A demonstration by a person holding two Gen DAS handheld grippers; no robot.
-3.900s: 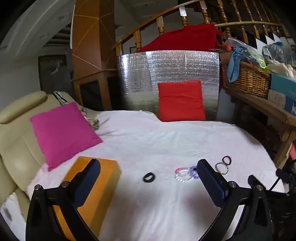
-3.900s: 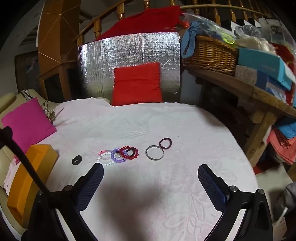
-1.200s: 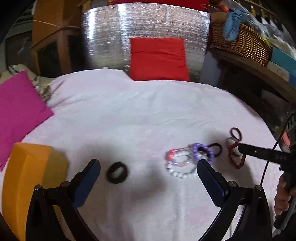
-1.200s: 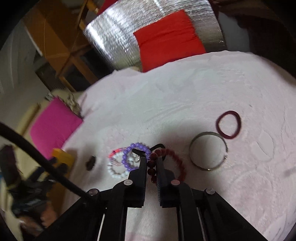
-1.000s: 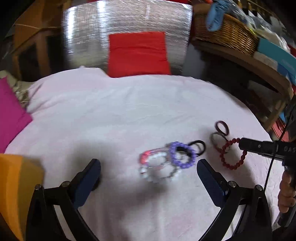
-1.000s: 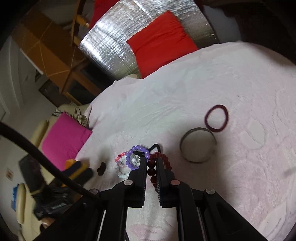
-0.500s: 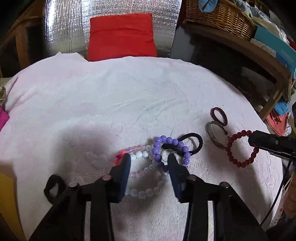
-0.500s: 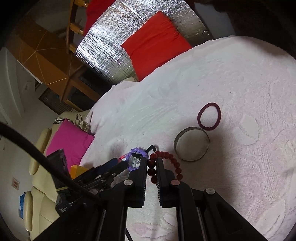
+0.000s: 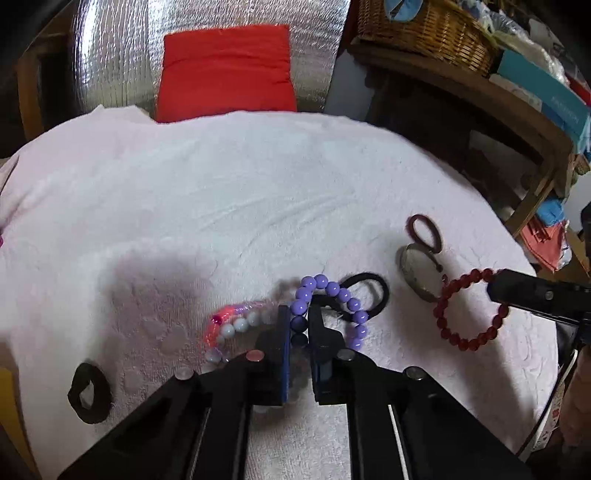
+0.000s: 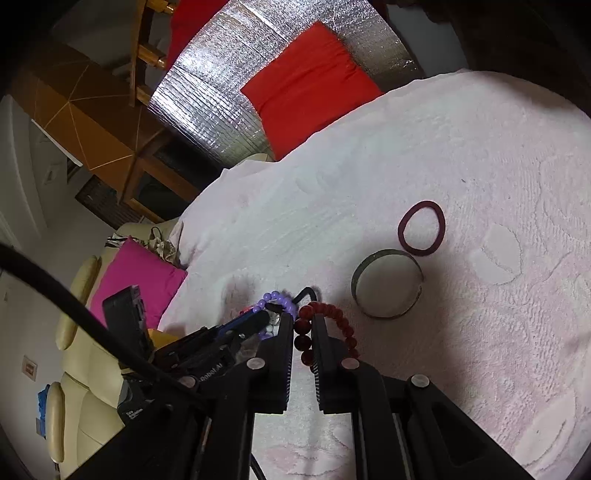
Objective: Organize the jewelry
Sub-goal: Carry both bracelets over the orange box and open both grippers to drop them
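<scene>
My left gripper [image 9: 298, 326] is shut on the purple bead bracelet [image 9: 343, 295], which overlaps a white and pink bead bracelet [image 9: 236, 325] and a black hair tie [image 9: 373, 286] on the white cloth. My right gripper [image 10: 303, 334] is shut on the dark red bead bracelet [image 10: 332, 314] and holds it just above the cloth; in the left wrist view the red bracelet [image 9: 465, 306] hangs from the right gripper's tip at the right. A metal bangle [image 10: 386, 282] and a maroon hair tie [image 10: 421, 229] lie to the right.
A black ring [image 9: 88, 393] lies on the cloth at the left. An orange box edge [image 9: 7, 398] is at the far left. A red cushion [image 9: 225, 70] leans on a silver panel at the back. A wooden bench with a wicker basket [image 9: 424, 26] stands at the right.
My left gripper has moved forward and closed on the purple bracelet. My right gripper keeps hold of the red bracelet, lifted slightly away from the others.
</scene>
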